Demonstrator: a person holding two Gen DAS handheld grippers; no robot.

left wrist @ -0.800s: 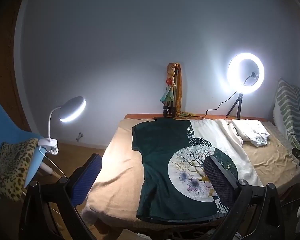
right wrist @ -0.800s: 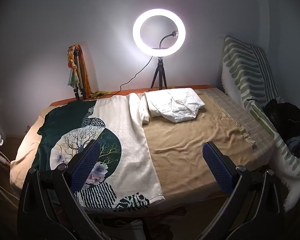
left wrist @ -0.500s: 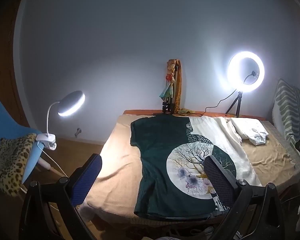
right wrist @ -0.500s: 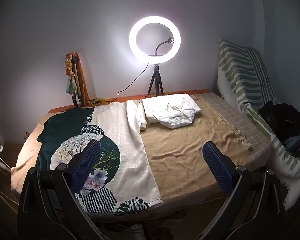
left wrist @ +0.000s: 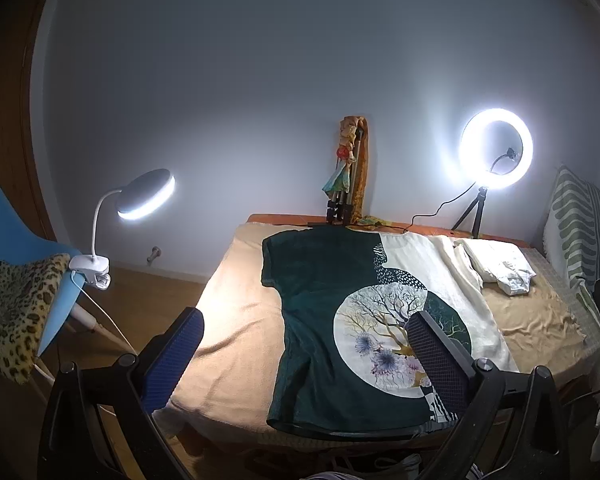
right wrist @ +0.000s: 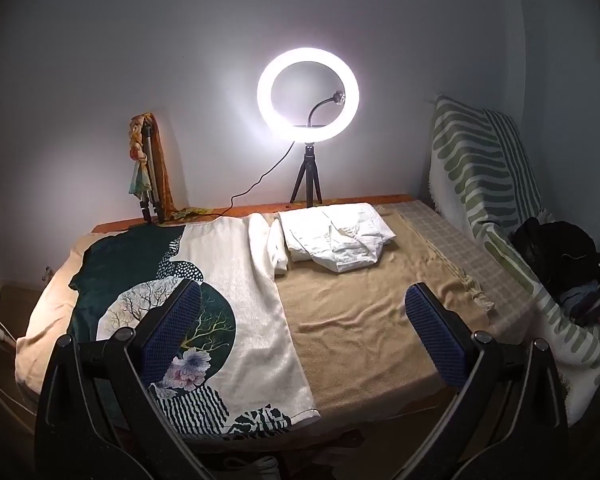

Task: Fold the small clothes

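A dark green and cream T-shirt with a round tree print (left wrist: 364, 320) lies spread flat on the tan-covered table (left wrist: 236, 328); it also shows in the right wrist view (right wrist: 220, 296). A folded white garment (right wrist: 336, 240) lies at the back of the table, right of the shirt, and shows in the left wrist view (left wrist: 500, 268). My left gripper (left wrist: 304, 356) is open and empty, held back from the table's near edge in front of the shirt. My right gripper (right wrist: 304, 324) is open and empty, held back before the table's front edge.
A lit ring light on a tripod (right wrist: 308, 92) and a folded tripod with cloth (right wrist: 148, 168) stand at the table's back. A clip lamp (left wrist: 144, 196) sits on a blue chair (left wrist: 16, 248) at left. A striped blanket (right wrist: 488, 184) and dark clothes (right wrist: 560, 256) lie at right.
Both grippers have pulled back and up from the table, so the shirt and table sit smaller and lower in view. The jaws stay open. The clothes have not moved.
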